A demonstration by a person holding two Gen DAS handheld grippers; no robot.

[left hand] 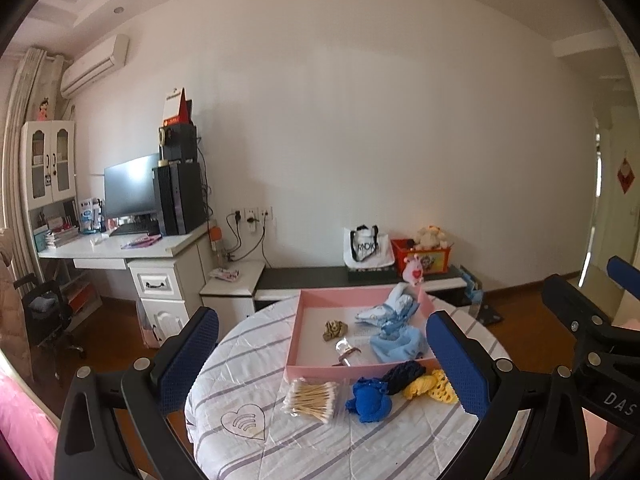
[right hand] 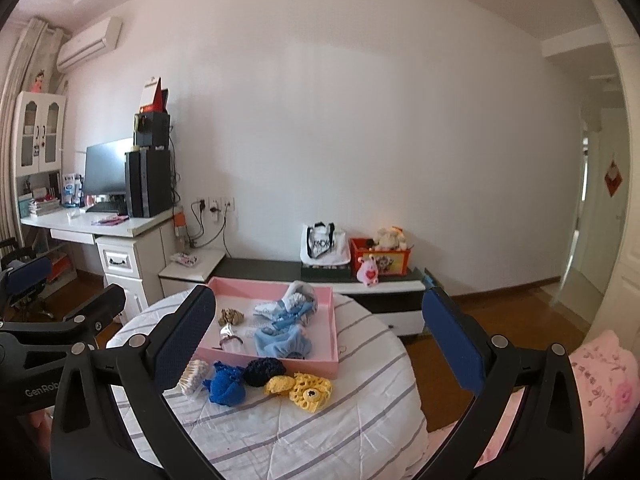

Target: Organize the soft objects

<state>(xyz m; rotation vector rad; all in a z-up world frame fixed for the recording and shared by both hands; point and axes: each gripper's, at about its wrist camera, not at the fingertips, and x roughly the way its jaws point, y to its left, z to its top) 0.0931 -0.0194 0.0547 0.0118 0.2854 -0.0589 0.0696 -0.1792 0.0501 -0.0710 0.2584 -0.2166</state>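
- A round table (right hand: 360,420) under a striped white cloth carries a pink tray (right hand: 335,322), the landmark here, in a bedroom with a white wall behind.
- Inside the tray lie light blue cloths (right hand: 283,340), a second pale blue-and-white bundle (right hand: 294,300) toward its far side, a small tan scrunchie (right hand: 231,316) near its left wall, and a clear, shiny item (right hand: 229,335) too small to identify.
- Just in front of the tray's near wall sit four soft pieces in a row: a royal blue knit (right hand: 226,386), a dark navy knit (right hand: 264,371), a yellow crochet piece (right hand: 279,385) and a yellow openwork crochet piece (right hand: 311,391).
- A bag of cotton swabs (left hand: 311,399) rests left of the blue knit, also in front of the tray.
- The left gripper (left hand: 322,364) hangs above the table short of the tray, fingers wide apart, holding nothing.
- The right gripper (right hand: 320,340) hovers likewise, fingers spread wide and empty, the tray framed between them.
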